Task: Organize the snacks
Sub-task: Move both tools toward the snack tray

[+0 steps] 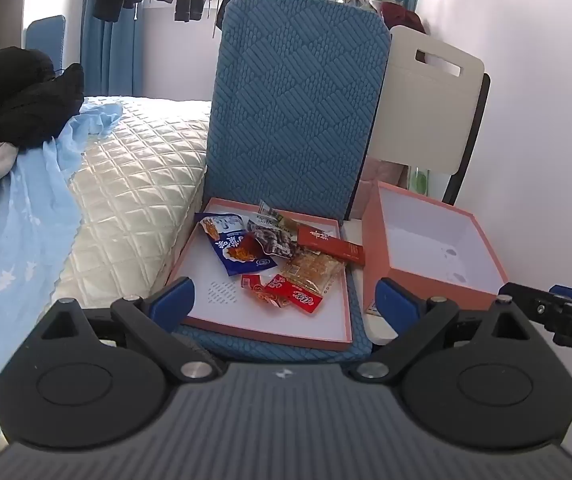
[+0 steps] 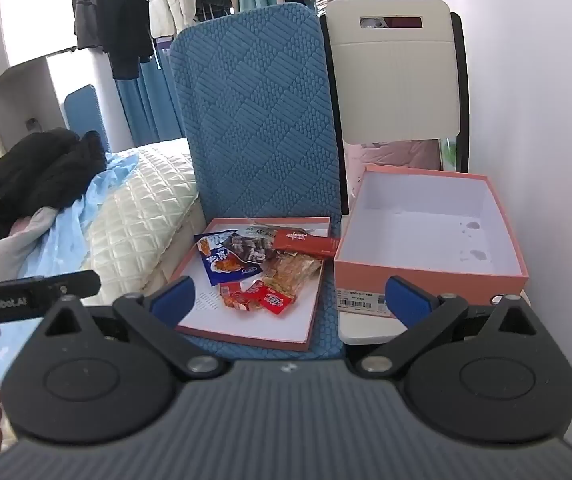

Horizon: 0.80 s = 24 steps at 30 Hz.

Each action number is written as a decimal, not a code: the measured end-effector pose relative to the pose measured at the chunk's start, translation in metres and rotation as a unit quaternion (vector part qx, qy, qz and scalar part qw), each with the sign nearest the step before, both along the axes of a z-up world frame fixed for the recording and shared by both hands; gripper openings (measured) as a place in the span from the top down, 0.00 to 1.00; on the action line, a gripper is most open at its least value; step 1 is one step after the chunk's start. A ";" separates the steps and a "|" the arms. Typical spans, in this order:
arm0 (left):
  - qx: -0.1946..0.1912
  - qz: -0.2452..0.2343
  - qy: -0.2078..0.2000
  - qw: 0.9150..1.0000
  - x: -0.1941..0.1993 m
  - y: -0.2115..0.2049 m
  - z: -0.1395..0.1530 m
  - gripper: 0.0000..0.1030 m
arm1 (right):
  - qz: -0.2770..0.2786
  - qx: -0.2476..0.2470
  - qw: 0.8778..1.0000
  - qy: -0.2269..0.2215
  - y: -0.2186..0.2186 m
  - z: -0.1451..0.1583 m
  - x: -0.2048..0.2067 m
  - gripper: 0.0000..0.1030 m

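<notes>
While I am holding both grippers wide apart and gripping nothing, left gripper (image 1: 286, 300) and right gripper (image 2: 290, 298), the snack packets (image 1: 278, 260) are lying in the box lid (image 1: 326, 332), beside the empty orange box (image 2: 430, 268).

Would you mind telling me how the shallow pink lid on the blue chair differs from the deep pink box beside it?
The lid has low walls and holds the snack packets; the box has tall walls and holds none. The lid lies on the blue chair, the box on the white chair. Both are pink outside, white inside.
</notes>
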<state>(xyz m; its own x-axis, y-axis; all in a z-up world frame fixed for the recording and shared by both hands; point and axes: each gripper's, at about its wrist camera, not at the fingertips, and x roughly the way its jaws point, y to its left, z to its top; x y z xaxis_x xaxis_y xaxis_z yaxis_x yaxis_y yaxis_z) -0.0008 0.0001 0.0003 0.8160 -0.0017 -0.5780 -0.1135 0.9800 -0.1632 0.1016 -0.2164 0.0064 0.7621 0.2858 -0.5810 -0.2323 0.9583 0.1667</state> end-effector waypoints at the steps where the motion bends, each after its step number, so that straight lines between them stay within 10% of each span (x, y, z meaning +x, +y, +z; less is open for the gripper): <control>1: 0.000 0.000 -0.001 1.000 0.000 0.000 0.000 0.04 | 0.001 0.000 1.000 0.000 0.000 0.000 -0.001 0.00; 24: 0.004 -0.024 -0.010 1.000 -0.003 -0.007 0.005 0.03 | -0.019 -0.001 1.000 0.009 -0.013 0.001 -0.010 0.00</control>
<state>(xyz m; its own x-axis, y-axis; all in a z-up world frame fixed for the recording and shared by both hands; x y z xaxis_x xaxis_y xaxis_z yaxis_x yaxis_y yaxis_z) -0.0042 -0.0064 0.0055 0.8259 -0.0373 -0.5626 -0.0624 0.9856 -0.1571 0.0916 -0.2298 0.0070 0.7624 0.2555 -0.5945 -0.1924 0.9667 0.1687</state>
